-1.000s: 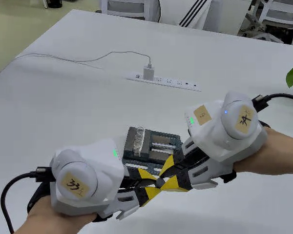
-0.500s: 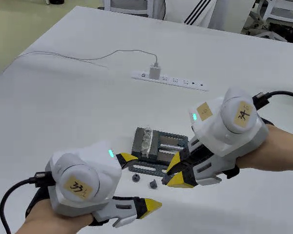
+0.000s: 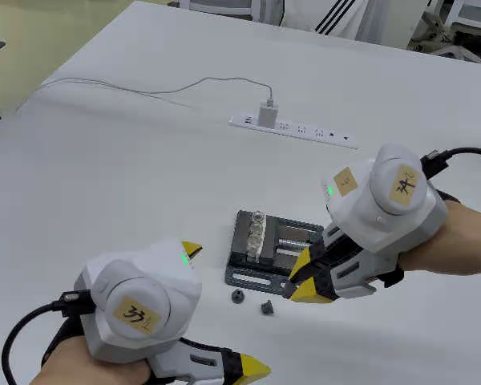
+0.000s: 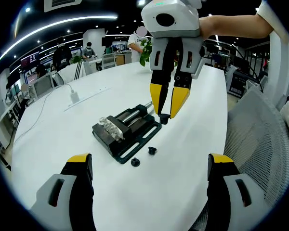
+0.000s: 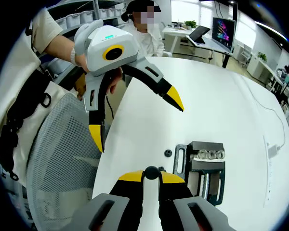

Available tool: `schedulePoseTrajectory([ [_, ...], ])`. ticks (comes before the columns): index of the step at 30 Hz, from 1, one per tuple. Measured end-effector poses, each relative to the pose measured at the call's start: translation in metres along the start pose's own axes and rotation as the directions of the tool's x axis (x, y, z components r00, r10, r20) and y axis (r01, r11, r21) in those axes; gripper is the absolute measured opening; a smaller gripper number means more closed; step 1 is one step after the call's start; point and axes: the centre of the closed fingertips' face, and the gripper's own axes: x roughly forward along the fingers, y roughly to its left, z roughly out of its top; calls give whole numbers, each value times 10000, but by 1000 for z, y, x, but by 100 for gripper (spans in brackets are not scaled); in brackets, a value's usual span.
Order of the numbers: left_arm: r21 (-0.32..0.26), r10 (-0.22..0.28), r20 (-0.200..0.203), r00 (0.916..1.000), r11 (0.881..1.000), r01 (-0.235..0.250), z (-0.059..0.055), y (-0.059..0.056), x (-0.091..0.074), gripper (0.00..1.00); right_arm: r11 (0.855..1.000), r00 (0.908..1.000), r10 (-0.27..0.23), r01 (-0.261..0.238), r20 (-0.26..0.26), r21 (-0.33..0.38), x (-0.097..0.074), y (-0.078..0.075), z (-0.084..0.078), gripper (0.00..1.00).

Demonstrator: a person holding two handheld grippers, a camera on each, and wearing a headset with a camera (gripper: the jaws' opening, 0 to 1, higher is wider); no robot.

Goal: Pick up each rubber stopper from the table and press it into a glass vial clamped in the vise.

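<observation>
Evidently bound for the glass vials (image 3: 258,231) in the vise (image 3: 244,277), a rubber stopper (image 5: 151,171) is sitting pinched in the right gripper (image 5: 151,177) while the left gripper (image 3: 221,308), spread wide, is hovering near two loose stoppers (image 3: 238,297).

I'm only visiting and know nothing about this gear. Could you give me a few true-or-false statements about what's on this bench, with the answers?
1. The left gripper has its jaws spread wide. True.
2. The glass vials lie loose on the table. False: they stand upright, clamped in the vise.
3. Two rubber stoppers lie on the table just in front of the vise. True.
4. The power strip has nothing plugged in. False: a white charger with a cable sits in it.
5. The right gripper has its jaws wide apart. False: they are closed on a small dark stopper.
</observation>
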Motion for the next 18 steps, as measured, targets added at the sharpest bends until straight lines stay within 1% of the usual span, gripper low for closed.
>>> schedulePoseTrajectory([
  [3, -104, -19, 50, 10000, 9999, 20, 0, 4, 1, 99, 10000, 9999, -12, 12, -153, -9, -1, -9, 0, 6],
  [4, -111, -41, 65, 10000, 9999, 41, 0, 5, 1, 99, 10000, 9996, -36, 36, -276, 29, -1, -12, -1, 6],
  [5, -96, -45, 78, 10000, 9999, 46, 0, 6, 1, 99, 9999, 9992, -70, 67, -403, -80, -1, -16, -2, 6],
  [12, -44, -131, 110, 9999, 9999, 132, 2, 10, 4, 97, 9996, 9965, -186, 167, -813, -236, -4, -42, 0, 6],
  [15, -35, -183, 173, 9997, 9998, 183, 5, 11, 6, 96, 9991, 9948, -306, 277, -972, -309, -5, -58, 3, 6],
  [18, -53, -229, 147, 9996, 9997, 229, 3, 12, 8, 95, 9986, 9925, -402, 358, -1158, -392, -4, -72, 5, 6],
])
